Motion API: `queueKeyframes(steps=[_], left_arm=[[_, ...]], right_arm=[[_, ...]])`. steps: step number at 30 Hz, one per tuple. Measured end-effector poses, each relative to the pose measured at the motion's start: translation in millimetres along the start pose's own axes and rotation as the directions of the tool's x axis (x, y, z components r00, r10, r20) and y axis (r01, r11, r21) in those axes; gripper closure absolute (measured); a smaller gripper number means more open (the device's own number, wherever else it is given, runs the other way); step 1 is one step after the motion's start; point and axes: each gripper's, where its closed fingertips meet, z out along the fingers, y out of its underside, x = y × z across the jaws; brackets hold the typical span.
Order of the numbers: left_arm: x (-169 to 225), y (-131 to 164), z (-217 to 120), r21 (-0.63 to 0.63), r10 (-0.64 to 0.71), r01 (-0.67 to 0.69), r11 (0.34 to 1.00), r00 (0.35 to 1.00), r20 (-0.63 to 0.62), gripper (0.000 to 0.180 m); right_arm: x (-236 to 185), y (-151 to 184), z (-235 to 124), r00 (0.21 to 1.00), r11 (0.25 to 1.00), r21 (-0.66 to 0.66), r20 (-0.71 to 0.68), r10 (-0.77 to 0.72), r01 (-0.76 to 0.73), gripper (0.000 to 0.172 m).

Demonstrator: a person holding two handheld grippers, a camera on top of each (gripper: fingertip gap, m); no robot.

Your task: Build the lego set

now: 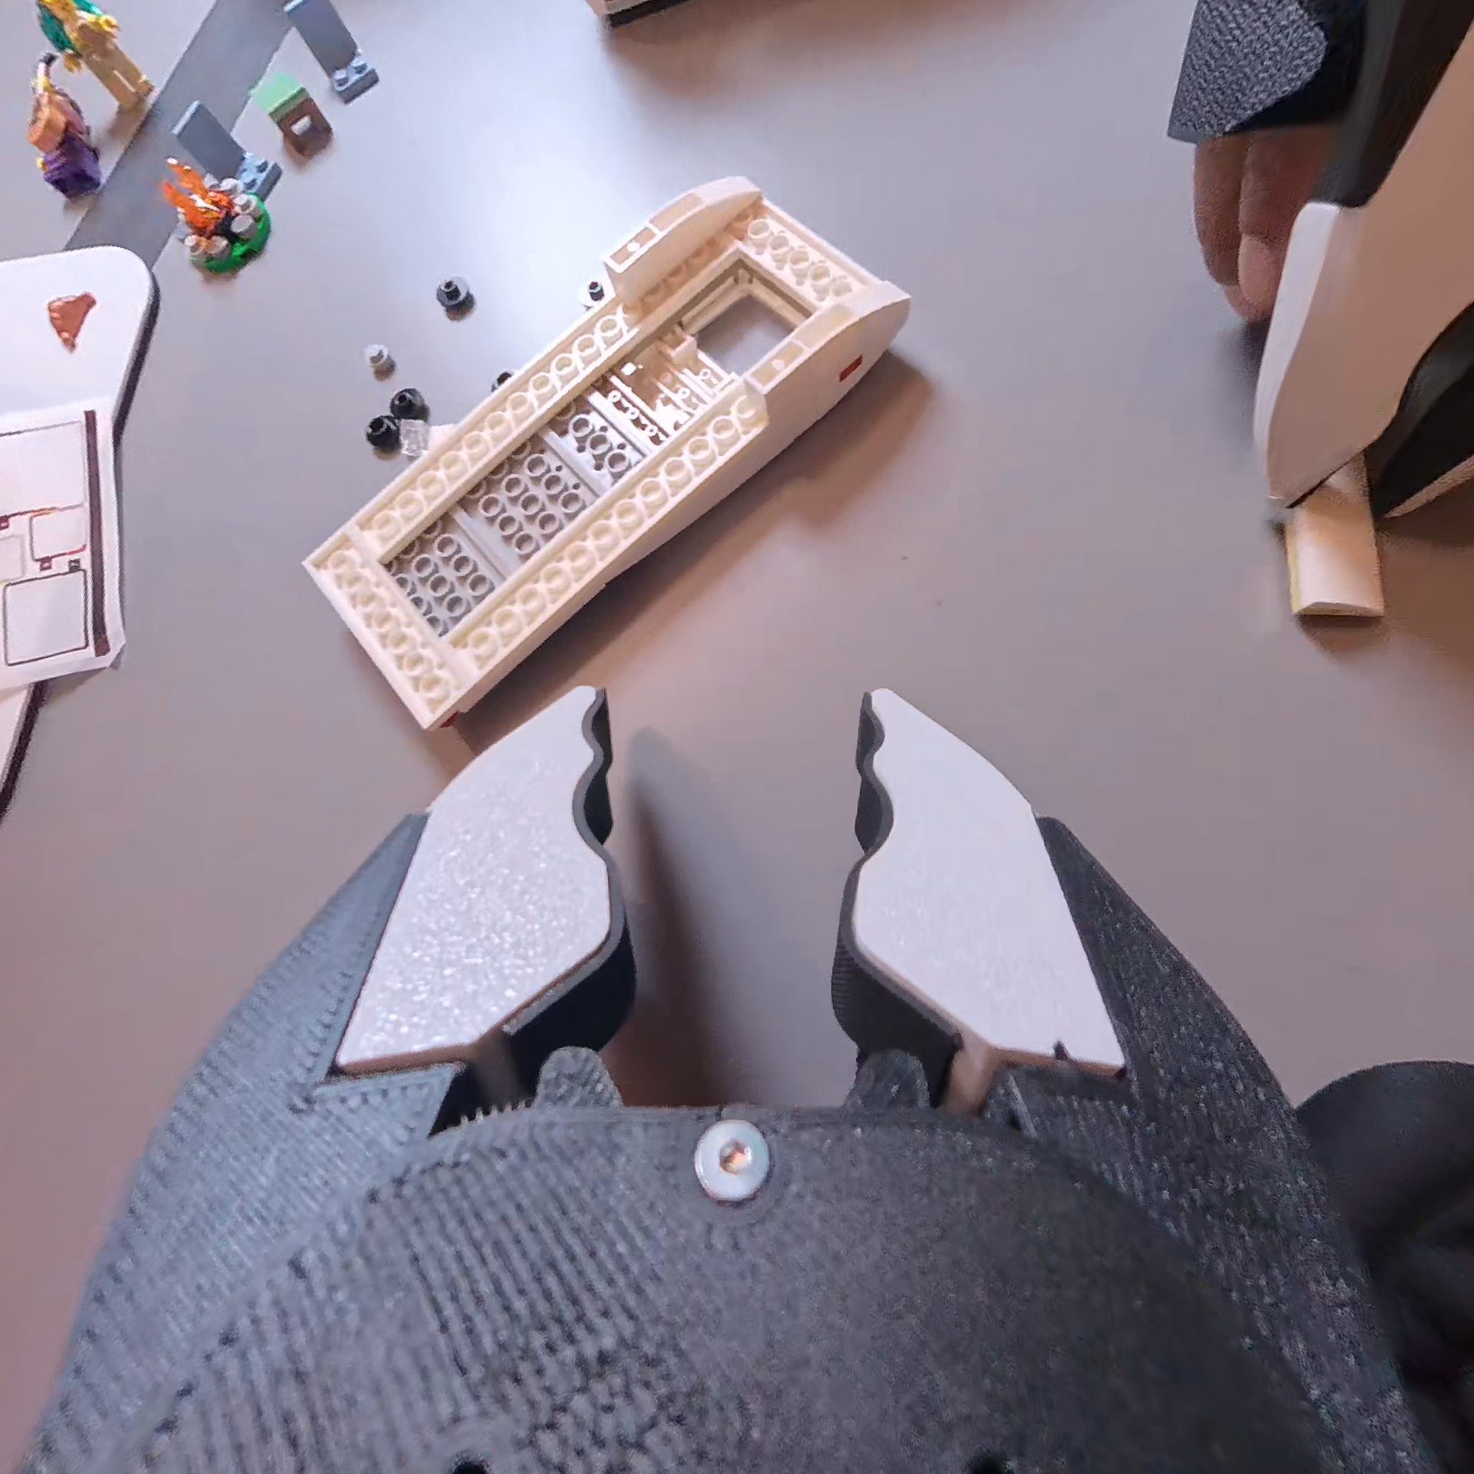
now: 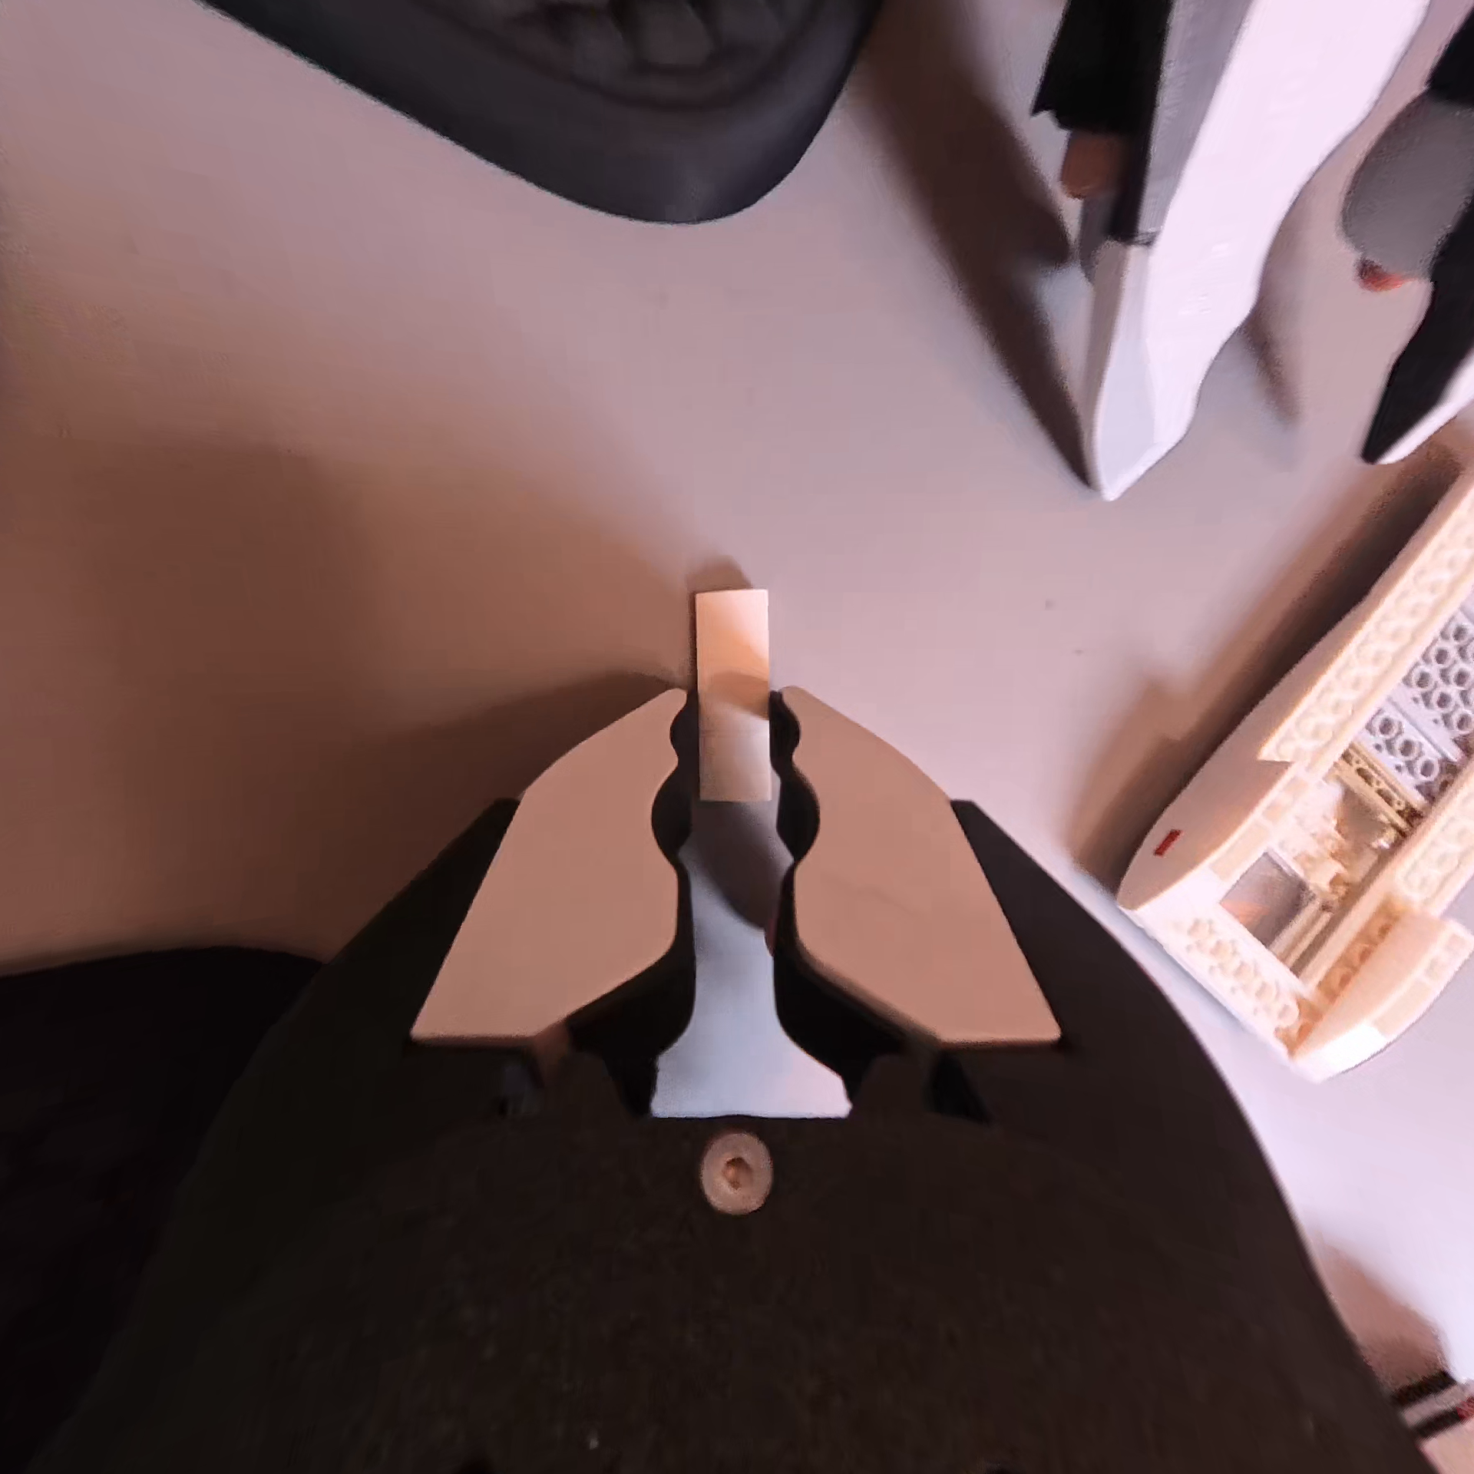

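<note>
My left gripper (image 1: 732,702) is open and empty, low over the brown table (image 1: 997,638). Just beyond its left fingertip lies a long white brick-built hull (image 1: 550,550) with grey studded plates inside. My right gripper (image 2: 730,698) is shut on a narrow smooth white piece (image 2: 732,686), with both pads against its long sides near the tips. In the left wrist view that piece (image 1: 1336,566) hangs at the right gripper's tips, its lower end at the table. The hull also shows at the right of the right wrist view (image 2: 1316,837), with the left gripper's fingers (image 2: 1156,319) above it.
Small black, grey and clear round pieces (image 1: 399,415) lie left of the hull. Toy figures (image 1: 72,120), a small flame build (image 1: 219,223) and a green-brown block (image 1: 291,120) stand far left. A printed sheet (image 1: 56,518) lies at the left edge. A dark tray (image 2: 558,120) sits ahead of the right gripper. My right tips are about 15 centimetres from the long white brick-built hull (image 1: 550,550), my left tips only 4 centimetres.
</note>
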Motion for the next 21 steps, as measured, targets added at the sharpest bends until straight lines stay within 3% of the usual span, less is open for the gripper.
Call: queueKeyframes(steps=[4, 9, 15, 21], left_arm=[[-6.2, 1.9, -1.9, 0.003, -0.027, 0.027, 1.000, 0.999, 0.029, 0.121], [-12.9, 3.9, -0.2, 0.016, -0.064, 0.064, 0.998, 0.997, 0.053, 0.123], [-14.2, 3.0, -0.1, 0.040, -0.073, 0.071, 0.997, 0.995, 0.062, 0.126], [-14.2, 1.9, -0.6, 0.064, -0.087, 0.084, 0.994, 0.995, 0.054, 0.128]], right_arm=[[15.0, 9.4, -14.1, 1.000, 1.000, 0.002, 0.023, -0.016, 0.016, 0.156], [91.4, 28.6, -52.3, 0.994, 0.997, 0.052, -0.089, 0.065, -0.061, 0.156], [178.4, 64.8, -63.4, 0.965, 0.987, -0.111, -0.250, 0.082, -0.113, 0.156], [184.3, 81.3, -48.3, 0.982, 0.971, -0.209, -0.170, 0.080, -0.116, 0.156]])
